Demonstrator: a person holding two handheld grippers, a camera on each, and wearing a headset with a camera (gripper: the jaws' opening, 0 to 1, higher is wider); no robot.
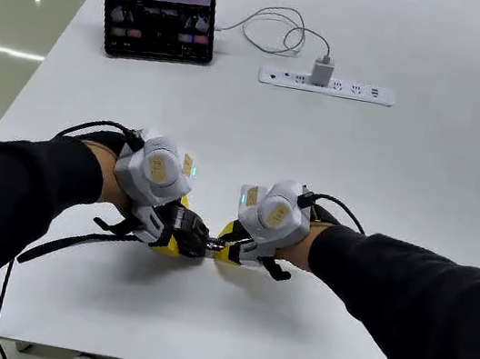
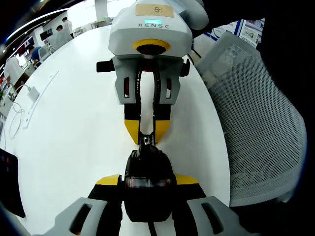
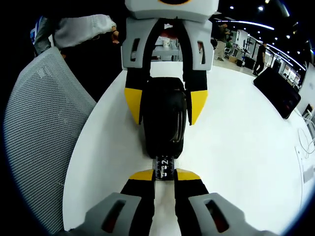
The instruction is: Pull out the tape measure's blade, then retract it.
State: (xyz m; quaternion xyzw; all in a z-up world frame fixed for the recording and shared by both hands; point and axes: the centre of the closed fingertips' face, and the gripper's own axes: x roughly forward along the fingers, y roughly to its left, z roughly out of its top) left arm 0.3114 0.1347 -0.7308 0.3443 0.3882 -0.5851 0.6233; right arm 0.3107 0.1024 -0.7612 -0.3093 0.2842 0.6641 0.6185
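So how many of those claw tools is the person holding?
2. The left gripper clamps the tape measure's case; the right gripper pinches its blade. None seem hidden.

Open-plan office or lab — long white table (image 1: 389,168), power strip (image 1: 327,85), tablet (image 1: 159,20), mesh chair (image 2: 256,137) — people (image 2: 65,25) in background.

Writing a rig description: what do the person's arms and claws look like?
The left claw and right claw match: rounded light-grey housings, yellow-tipped fingers, black cables. The right claw's housing reads XENSE. The sleeves are black.
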